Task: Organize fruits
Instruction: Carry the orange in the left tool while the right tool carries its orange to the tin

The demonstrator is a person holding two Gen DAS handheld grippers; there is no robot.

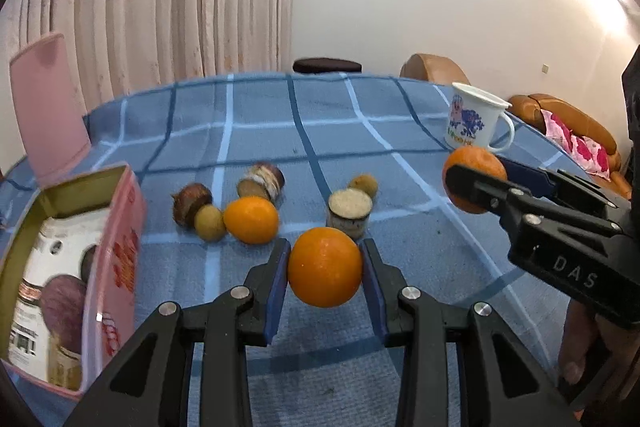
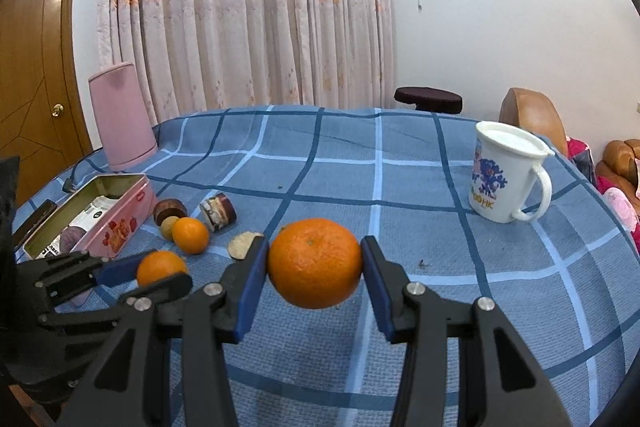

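Observation:
My left gripper (image 1: pixel 326 247) is shut on an orange (image 1: pixel 325 273), its blue pads pressed on both sides, just above the blue checked tablecloth (image 1: pixel 328 131). My right gripper (image 2: pixel 315 247) is shut on a second orange (image 2: pixel 316 267) in the same way. In the left wrist view the right gripper (image 1: pixel 478 171) and its orange (image 1: pixel 470 163) are at the right. In the right wrist view the left gripper (image 2: pixel 164 269) and its orange (image 2: pixel 158 265) are at the lower left. A third orange (image 1: pixel 251 219) lies on the cloth beside small brownish fruits (image 1: pixel 209 223).
An open pink tin (image 1: pixel 120 227) holding packets stands at the left, its pink lid (image 1: pixel 48 111) upright behind it. Small jars (image 1: pixel 350 213) and brown round pieces (image 1: pixel 191 201) lie among the fruit. A white printed mug (image 2: pixel 504 179) stands at the right. Sofas lie beyond the table.

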